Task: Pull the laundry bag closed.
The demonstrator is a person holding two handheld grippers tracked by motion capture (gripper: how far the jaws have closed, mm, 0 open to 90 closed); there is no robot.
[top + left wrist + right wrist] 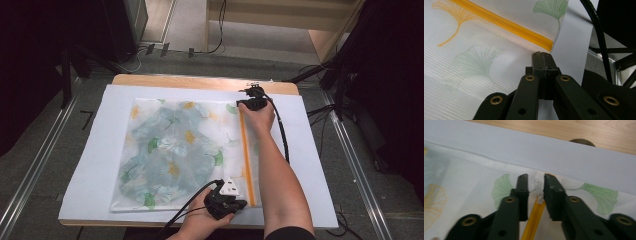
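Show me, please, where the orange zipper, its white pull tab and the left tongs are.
orange zipper [246, 160]: high view, middle of the strip.
white pull tab [538, 187]: right gripper view, tab's middle.
left tongs [543, 55]: left gripper view, between the tips.

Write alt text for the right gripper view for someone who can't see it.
The right tool straddles the white zipper pull at the end of an orange zipper, its two black jaws apart on either side. The zipper belongs to a white mesh pouch with ginkgo-leaf print, lying on a pale sheet over a wooden tabletop.

Left tool [543, 58] jaws closed together; right tool [535, 185] jaws seemingly parted.
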